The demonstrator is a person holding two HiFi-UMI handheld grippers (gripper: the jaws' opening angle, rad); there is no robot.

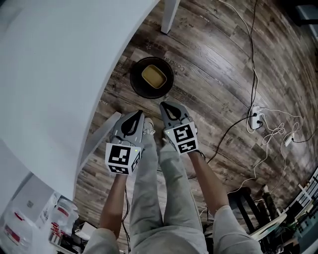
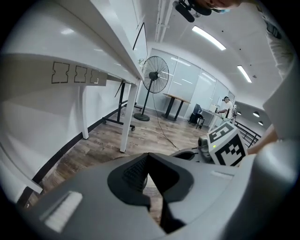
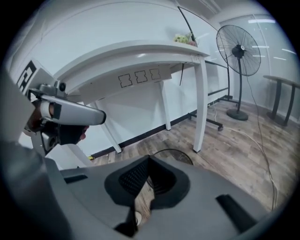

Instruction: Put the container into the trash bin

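A round dark trash bin (image 1: 138, 84) stands on the wood floor beside the white table. A yellowish rectangular container (image 1: 153, 76) lies inside it. My left gripper (image 1: 135, 115) and right gripper (image 1: 165, 105) hang side by side just in front of the bin, over the person's legs. Both are shut with nothing between their jaws. In the right gripper view the bin's rim (image 3: 174, 155) shows just past the closed tips (image 3: 148, 158), and the left gripper's body (image 3: 70, 115) is at the left. The left gripper view shows its own tips (image 2: 148, 155) together and the right gripper's marker cube (image 2: 228, 146).
A white table (image 1: 59, 74) fills the left, with a leg (image 1: 170, 15) behind the bin. White and black cables and a power strip (image 1: 256, 119) lie on the floor at the right. A standing fan (image 2: 154, 77) is farther off. Bottles and clutter (image 1: 59, 218) sit at lower left.
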